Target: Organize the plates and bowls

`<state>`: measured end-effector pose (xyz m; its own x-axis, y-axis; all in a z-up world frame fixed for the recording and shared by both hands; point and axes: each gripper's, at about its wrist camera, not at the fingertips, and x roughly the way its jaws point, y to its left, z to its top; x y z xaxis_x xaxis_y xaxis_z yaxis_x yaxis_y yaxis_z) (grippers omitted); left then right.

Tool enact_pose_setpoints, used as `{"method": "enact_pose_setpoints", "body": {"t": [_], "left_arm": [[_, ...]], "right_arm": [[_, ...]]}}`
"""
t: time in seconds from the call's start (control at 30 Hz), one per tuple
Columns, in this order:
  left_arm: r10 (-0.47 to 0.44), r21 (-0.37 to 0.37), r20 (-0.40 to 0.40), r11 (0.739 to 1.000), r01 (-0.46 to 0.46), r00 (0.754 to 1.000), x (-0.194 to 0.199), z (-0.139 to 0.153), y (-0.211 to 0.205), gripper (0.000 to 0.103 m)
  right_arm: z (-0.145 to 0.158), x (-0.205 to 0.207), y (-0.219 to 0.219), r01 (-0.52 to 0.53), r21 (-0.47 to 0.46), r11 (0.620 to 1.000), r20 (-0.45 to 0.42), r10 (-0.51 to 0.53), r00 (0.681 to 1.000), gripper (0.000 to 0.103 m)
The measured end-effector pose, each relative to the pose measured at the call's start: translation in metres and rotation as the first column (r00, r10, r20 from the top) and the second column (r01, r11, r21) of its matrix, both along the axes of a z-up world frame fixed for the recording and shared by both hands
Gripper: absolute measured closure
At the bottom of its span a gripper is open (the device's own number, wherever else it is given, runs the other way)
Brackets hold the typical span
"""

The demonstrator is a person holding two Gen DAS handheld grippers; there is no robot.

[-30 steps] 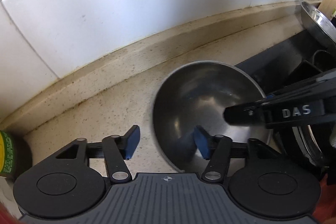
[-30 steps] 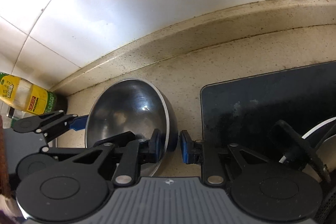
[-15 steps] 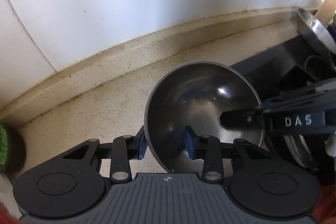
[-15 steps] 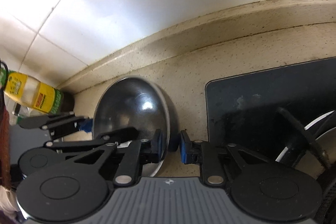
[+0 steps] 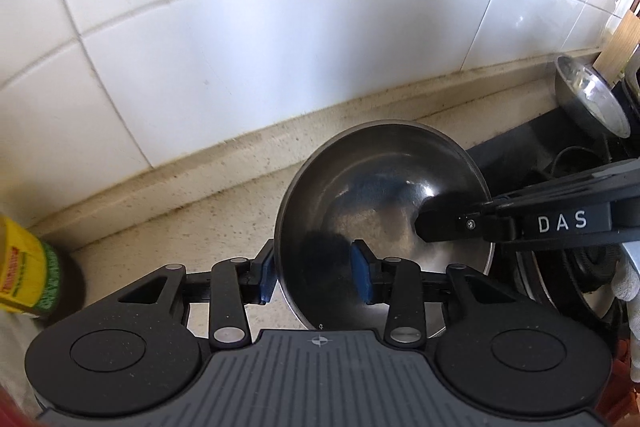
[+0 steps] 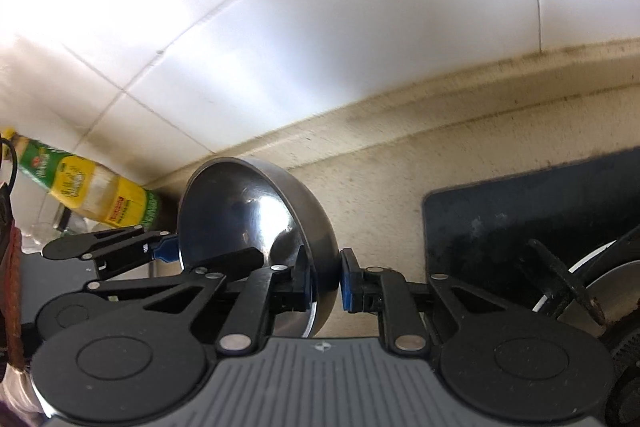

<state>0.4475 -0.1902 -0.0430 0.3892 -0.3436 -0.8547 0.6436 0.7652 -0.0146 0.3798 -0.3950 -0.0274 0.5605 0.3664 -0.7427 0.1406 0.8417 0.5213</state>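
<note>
Both grippers clamp one steel bowl (image 5: 384,211), which hangs tilted above the speckled counter (image 5: 208,227). Left of the bowl stands a yellow-labelled bottle (image 5: 24,275). On the bowl's left rim the left gripper (image 5: 316,277) pinches the wall, one blue pad outside, one inside; on its right rim the right gripper (image 6: 326,285) does likewise. Right of the bowl lie a black mat (image 6: 500,227) and a second steel bowl (image 5: 588,99) (propped on edge).
</note>
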Motion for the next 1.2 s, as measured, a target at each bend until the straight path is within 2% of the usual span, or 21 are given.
{"method": "enact_pose_setpoints", "body": {"t": [0.23,0.57,0.8,1.2], "left_arm": [[0.021,-0.015,0.069,1.0,-0.02,0.997,-0.026,0.036,0.013,0.054],[0.025,-0.04,0.133,0.999,-0.02,0.991,-0.072,0.068,0.028,0.052],[0.01,-0.027,0.127,1.0,-0.007,0.992,-0.098,0.065,0.042,0.048],[-0.006,-0.014,0.088,1.0,0.007,0.996,-0.118,0.052,0.061,0.046]], "right_arm": [[0.035,-0.022,0.014,-0.026,-0.012,1.0,0.061,0.027,0.998,0.087],[0.074,-0.066,0.036,-0.059,-0.034,0.998,0.106,0.062,0.992,0.086],[0.074,-0.091,0.052,-0.086,-0.031,0.996,0.078,0.088,0.993,0.086],[0.059,-0.109,0.067,-0.12,0.006,0.993,0.0,0.12,0.993,0.084]]}}
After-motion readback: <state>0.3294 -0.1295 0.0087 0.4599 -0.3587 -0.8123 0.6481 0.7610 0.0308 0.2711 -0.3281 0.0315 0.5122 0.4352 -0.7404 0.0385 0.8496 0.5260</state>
